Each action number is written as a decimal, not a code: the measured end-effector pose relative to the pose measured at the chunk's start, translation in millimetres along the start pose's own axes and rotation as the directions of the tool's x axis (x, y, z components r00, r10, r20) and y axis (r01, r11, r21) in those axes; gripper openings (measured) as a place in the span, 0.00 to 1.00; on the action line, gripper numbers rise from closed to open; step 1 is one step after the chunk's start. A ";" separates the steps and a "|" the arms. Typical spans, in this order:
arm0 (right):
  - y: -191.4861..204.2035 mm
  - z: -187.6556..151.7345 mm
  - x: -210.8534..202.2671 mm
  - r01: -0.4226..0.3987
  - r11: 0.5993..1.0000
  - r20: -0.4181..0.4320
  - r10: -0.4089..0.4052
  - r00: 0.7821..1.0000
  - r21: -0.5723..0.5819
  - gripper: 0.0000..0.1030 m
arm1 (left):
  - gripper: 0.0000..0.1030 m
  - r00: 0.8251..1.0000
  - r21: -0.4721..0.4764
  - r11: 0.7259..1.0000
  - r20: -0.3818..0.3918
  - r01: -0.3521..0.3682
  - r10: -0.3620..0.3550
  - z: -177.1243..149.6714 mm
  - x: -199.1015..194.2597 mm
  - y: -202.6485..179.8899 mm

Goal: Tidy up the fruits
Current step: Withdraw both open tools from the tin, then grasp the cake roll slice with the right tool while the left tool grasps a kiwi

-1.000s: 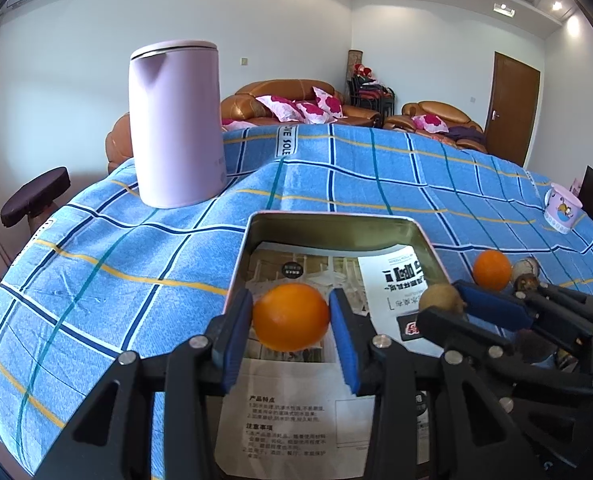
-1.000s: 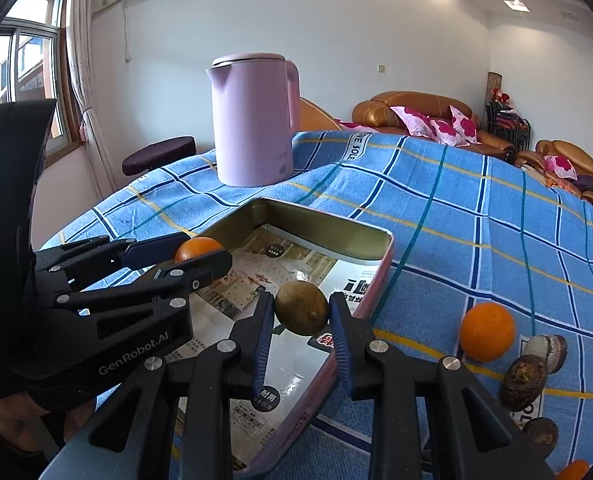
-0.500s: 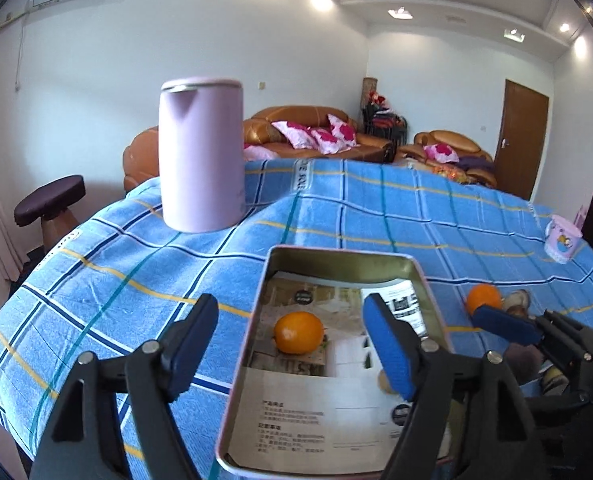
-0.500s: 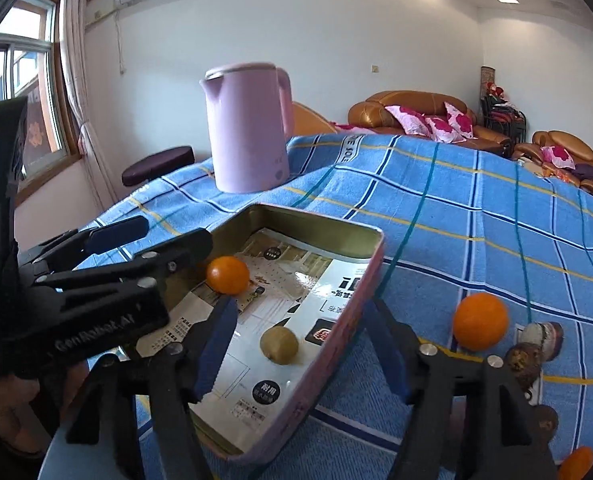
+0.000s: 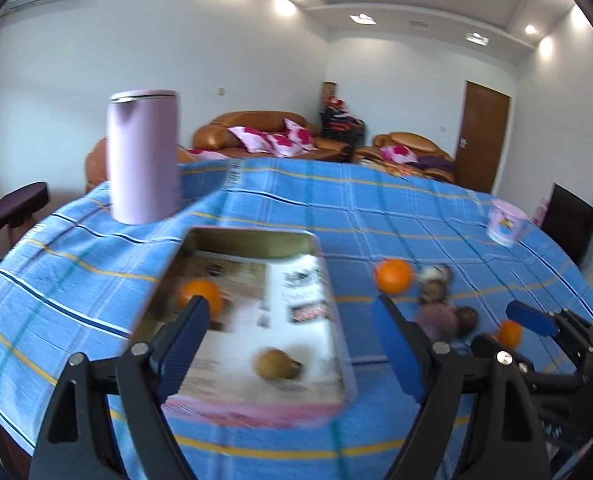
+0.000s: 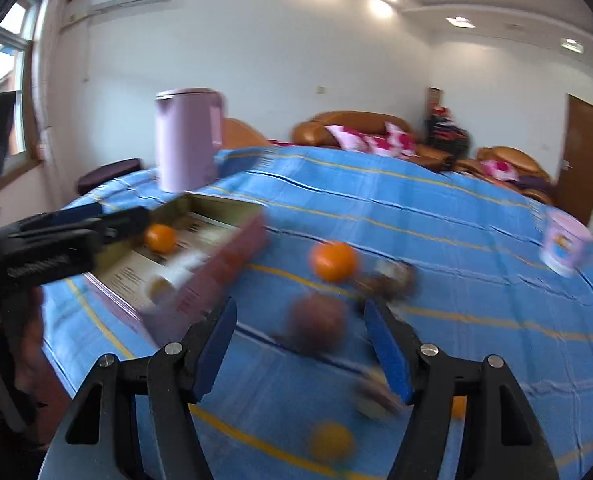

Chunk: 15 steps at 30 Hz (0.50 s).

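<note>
In the left wrist view, a lilac kettle [image 5: 143,156] is seen far ahead and left of the left gripper [image 5: 292,332], upright on the blue checked tabletop [image 5: 376,216]. The left gripper's jaws are opening wide and nothing is held between them. Straight ahead of them lies a shallow pink tin tray [image 5: 252,406] lined with printed paper. An orange [image 5: 199,296] rests in the tray just beyond the left blue pad, and a brownish kiwi-like fruit [image 5: 277,364] lies in the tray between the two pads, untouched. To the right of the jaws, outside the tray, a second orange [image 5: 393,276] sits on the cloth beside a blurred cluster of dark fruits [image 5: 444,312]. A pink cup [image 5: 506,224] stands far right.

In the right wrist view, the right gripper [image 6: 300,338] is seen with its jaws parted about halfway and empty; a blurred dark purple fruit [image 6: 316,322] lies on the cloth between and just beyond the pads. Another small orange fruit [image 6: 330,440] lies beneath the jaws.
</note>
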State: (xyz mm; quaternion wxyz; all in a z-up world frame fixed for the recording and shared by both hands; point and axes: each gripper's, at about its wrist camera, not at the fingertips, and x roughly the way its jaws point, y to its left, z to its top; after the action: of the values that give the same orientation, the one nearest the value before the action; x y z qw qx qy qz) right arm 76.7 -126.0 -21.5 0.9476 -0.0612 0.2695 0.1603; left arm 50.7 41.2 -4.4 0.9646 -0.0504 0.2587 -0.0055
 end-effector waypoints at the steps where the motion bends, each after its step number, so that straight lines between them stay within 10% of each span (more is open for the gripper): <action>1: -5.9 -3.2 -1.0 0.009 1.000 -0.007 -0.009 1.000 0.013 0.66 | 0.83 1.000 0.008 1.000 -0.010 0.023 -0.023 -3.7 1.0 -9.8; 15: -39.9 -23.1 21.3 -0.014 0.992 -0.081 0.025 0.996 0.128 0.53 | 0.83 0.993 0.072 0.993 -0.079 0.096 -0.090 -29.5 9.0 -60.6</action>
State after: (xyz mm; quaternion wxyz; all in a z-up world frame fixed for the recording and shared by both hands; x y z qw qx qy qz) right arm 95.9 -162.5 -51.2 0.9359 -0.0045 0.3189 0.1495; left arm 44.7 -22.2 -28.2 0.9541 -0.0253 0.2919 -0.0621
